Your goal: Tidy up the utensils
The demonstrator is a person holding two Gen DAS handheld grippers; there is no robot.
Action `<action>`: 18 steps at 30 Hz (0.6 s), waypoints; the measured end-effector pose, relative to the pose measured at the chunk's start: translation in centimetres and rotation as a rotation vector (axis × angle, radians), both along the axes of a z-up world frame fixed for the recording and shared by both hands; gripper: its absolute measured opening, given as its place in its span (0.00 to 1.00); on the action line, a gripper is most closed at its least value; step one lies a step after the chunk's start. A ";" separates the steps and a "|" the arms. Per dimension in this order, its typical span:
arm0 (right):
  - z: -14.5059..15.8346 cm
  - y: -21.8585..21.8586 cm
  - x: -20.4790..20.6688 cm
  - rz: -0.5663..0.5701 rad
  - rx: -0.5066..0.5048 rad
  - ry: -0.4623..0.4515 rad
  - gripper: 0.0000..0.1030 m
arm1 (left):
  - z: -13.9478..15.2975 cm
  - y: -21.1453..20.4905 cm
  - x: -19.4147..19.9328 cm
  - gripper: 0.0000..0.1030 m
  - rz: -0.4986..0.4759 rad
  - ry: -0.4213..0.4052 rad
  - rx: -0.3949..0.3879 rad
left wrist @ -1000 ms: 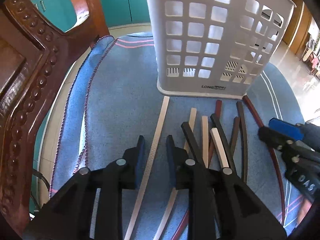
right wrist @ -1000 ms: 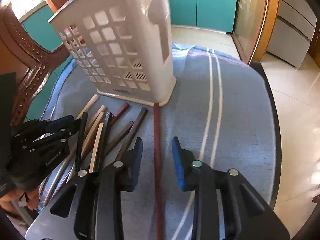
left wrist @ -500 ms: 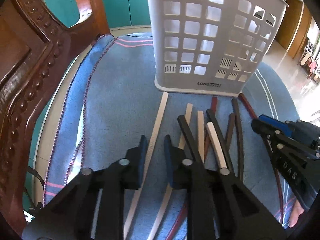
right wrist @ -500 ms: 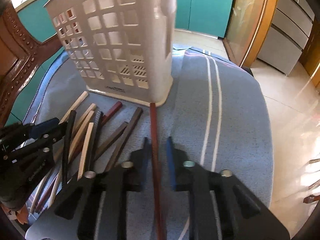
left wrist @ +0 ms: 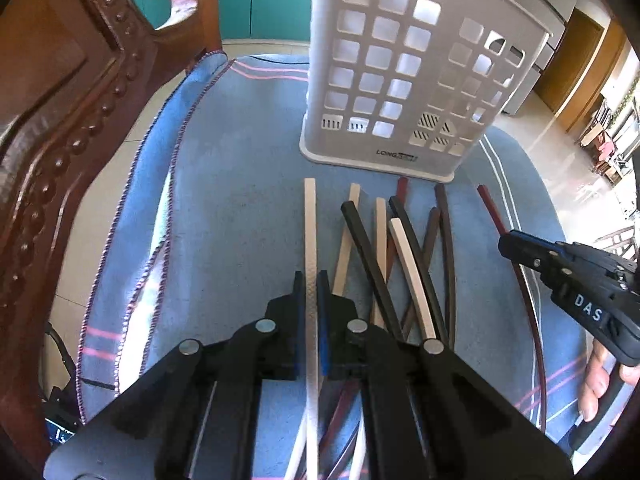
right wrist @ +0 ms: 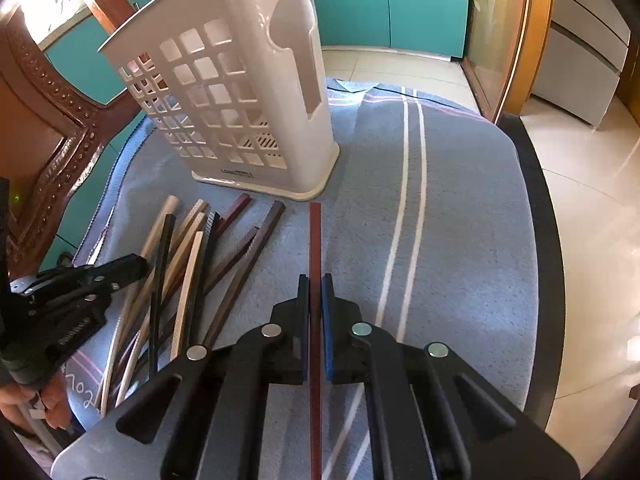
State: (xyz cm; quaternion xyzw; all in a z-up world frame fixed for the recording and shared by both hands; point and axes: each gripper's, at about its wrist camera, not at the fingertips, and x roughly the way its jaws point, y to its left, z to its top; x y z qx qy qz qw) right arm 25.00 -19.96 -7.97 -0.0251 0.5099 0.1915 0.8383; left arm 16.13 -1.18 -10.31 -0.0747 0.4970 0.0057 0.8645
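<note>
Two grippers, each closed on one chopstick, before the holder. The left gripper [left wrist: 311, 280] has just been closing and now clamps the cream chopstick [left wrist: 309, 220], the leftmost stick of the loose pile; the pads press on it partway along its length, so that the far part runs out ahead of the jaws and the near part passes back under the gripper body. The right gripper [right wrist: 316, 280] is closed on the dark red chopstick [right wrist: 315, 236], which lies alone to the right of the pile and apart from it. Both held sticks share one orientation: the long axis runs near to far, in line with the gripper that holds it, the far tip pointing at the white slotted holder [right wrist: 240, 112]. The holder stands upright on the blue cloth [right wrist: 460, 200] over the surface, beyond the far ends of all the sticks; its open top is well above them, so each stick must probably be lifted and tipped from lying to near upright before it can drop in. The red stick's far tip lies just short of the holder's base at its right corner, and that side appears the nearer. The remaining chopsticks [left wrist: 404, 248], cream, black and brown, lie fanned between the two grippers, some crossing one another, none held. A carved wooden chair [left wrist: 72, 128] stands at far left, clear of the work.
</note>
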 end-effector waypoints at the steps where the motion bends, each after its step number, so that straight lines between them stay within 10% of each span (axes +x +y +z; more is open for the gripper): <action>1: -0.1 0.0 0.1 0.000 -0.005 0.001 0.06 | 0.1 0.1 0.0 0.06 0.002 0.001 -0.002; 18: -1.8 2.4 0.0 -0.003 -0.169 -0.069 0.31 | -0.9 -1.1 3.6 0.19 0.019 0.019 0.172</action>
